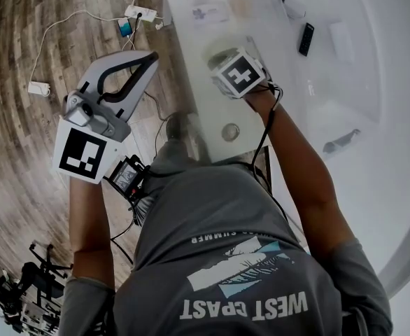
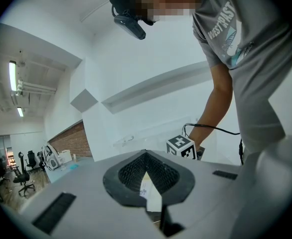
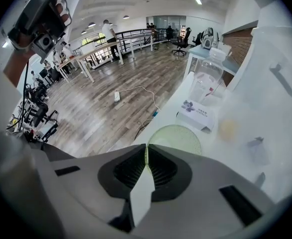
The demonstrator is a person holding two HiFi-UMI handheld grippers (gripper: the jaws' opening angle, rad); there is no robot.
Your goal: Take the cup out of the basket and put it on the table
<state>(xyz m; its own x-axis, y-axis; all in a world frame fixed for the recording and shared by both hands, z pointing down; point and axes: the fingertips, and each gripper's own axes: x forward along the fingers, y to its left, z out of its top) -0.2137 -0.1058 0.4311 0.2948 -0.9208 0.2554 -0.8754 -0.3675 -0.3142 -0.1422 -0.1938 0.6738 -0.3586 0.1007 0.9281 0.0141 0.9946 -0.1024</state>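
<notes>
Right gripper (image 3: pixel 146 149) fingers pinch the clear greenish round cup's (image 3: pixel 178 138) rim near the white worktop's (image 1: pixel 401 117) left edge. The left gripper (image 2: pixel 146 154), its fingers pressed together, hangs over open wooden floor (image 1: pixel 23 166).

White table (image 1: pixel 212 110), small printed box (image 1: pixel 210 12), slim black device (image 1: pixel 306 38), small round object (image 1: pixel 230 131)

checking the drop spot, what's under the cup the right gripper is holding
White table shows below the cup, through its clear body; nothing else is seen there. The right gripper, pinching the rim, covers the cup's near side, so contact with the table can't be told.
</notes>
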